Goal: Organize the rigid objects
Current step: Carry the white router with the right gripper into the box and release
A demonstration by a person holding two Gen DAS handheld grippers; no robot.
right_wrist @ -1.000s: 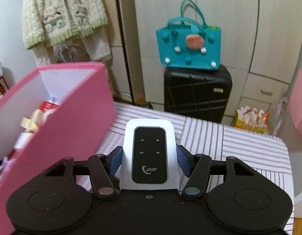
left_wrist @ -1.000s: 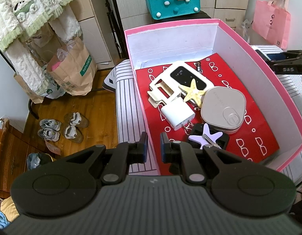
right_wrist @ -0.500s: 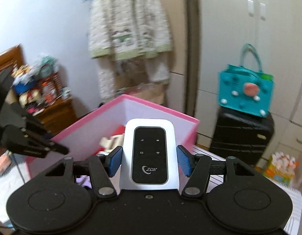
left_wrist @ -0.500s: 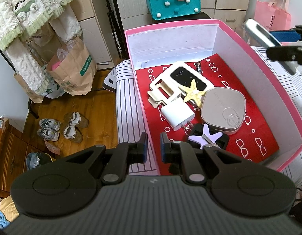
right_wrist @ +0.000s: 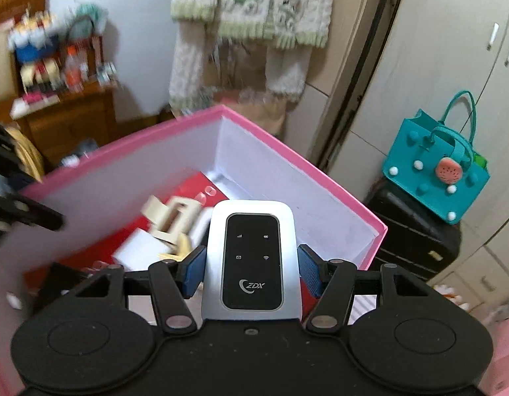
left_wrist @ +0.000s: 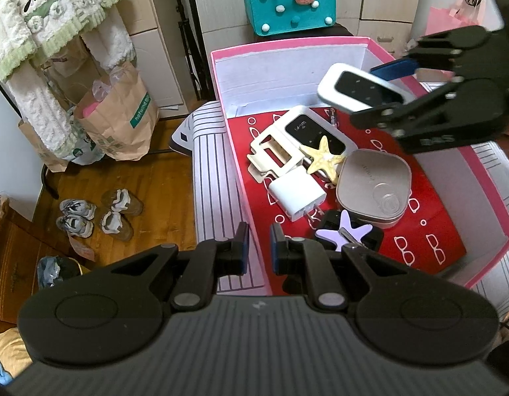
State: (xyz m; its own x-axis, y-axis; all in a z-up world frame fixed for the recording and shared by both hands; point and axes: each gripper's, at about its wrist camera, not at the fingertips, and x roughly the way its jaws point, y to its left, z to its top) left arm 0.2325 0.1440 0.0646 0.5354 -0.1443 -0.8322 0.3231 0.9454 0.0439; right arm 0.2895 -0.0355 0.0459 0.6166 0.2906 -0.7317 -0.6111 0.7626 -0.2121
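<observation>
While clamped by its long sides, router (right_wrist: 252, 260): sitting between the right gripper's (right_wrist: 251, 272) blue pads, screen up, hanging in the air over the far part of the box (left_wrist: 340, 44).
Right gripper: holding the router, reaching in over the box's right wall in the left wrist view.
Left gripper (left_wrist: 257, 247): hovering at the box's near left corner, fingers a narrow gap apart, gripping nothing.
Box: pink outside, white walls, red lining, sitting on a striped cloth (left_wrist: 211, 178).
Box contents: second router (left_wrist: 315, 133), beige clip (left_wrist: 272, 156), starfish (left_wrist: 323, 158), white charger (left_wrist: 297, 193), rounded grey case (left_wrist: 374, 186), lilac star (left_wrist: 345, 231) lying on a black block.
Background: teal bag (right_wrist: 435, 168) resting on a black suitcase (right_wrist: 412, 231).
</observation>
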